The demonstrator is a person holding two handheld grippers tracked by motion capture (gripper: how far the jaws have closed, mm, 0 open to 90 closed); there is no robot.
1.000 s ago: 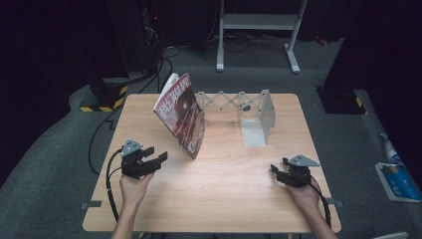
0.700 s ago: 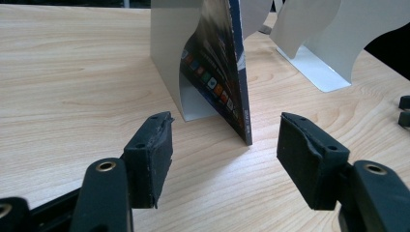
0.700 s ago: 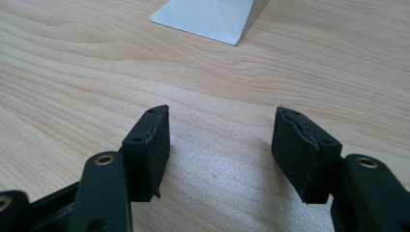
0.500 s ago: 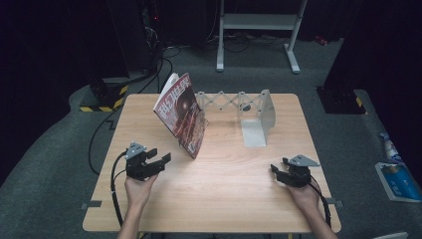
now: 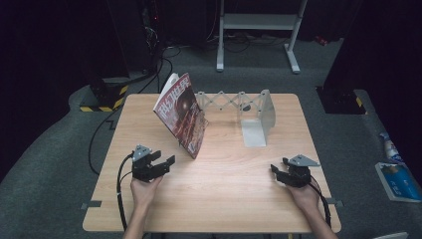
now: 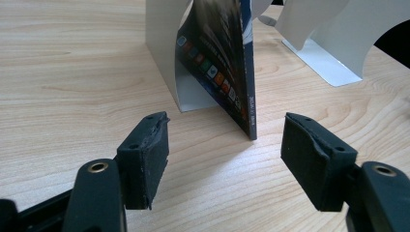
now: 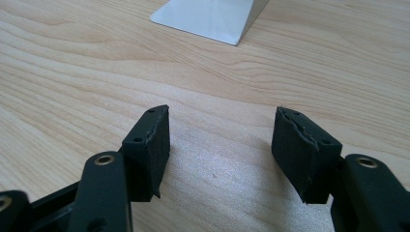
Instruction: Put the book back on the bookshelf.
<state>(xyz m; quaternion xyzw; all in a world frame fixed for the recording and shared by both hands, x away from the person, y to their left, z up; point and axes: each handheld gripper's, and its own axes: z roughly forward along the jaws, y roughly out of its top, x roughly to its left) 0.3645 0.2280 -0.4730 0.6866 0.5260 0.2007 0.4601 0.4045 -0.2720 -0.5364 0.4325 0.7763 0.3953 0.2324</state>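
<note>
Magazine (image 5: 181, 113) first: it stands tilted on the worktop (image 5: 224, 179), just ahead of our left tool (image 5: 164, 160), leaning back against a grey metal bookend (image 6: 162, 53). In the left gripper view its lower corner sits between and beyond the two pads, near them but not touching. That tool's jaws are spread and have just been opening, with nothing between them. Our right tool (image 5: 279, 169) is also spread and holds nothing; bare wood lies between its pads.

Ahead of the right tool, well apart from it, stands the second bookend (image 5: 259, 122), upright on its flat foot, whose corner shows at the top of the right gripper view. A pale folding lattice (image 5: 226, 99) links the two plates behind the magazine.

We see a light wooden worktop, square-edged, its grain running across both gripper views. Between the two tools the wood is open, and so is the strip between them and the near edge, where our hands rest. Around the worktop lies grey carpet (image 5: 59, 174). A cable trails from the left tool over the near left edge. Beyond the far edge the room is dark, with a white stand's feet (image 5: 259, 30) on the floor and a yellow-and-black striped block (image 5: 102, 102) off the far left corner.
</note>
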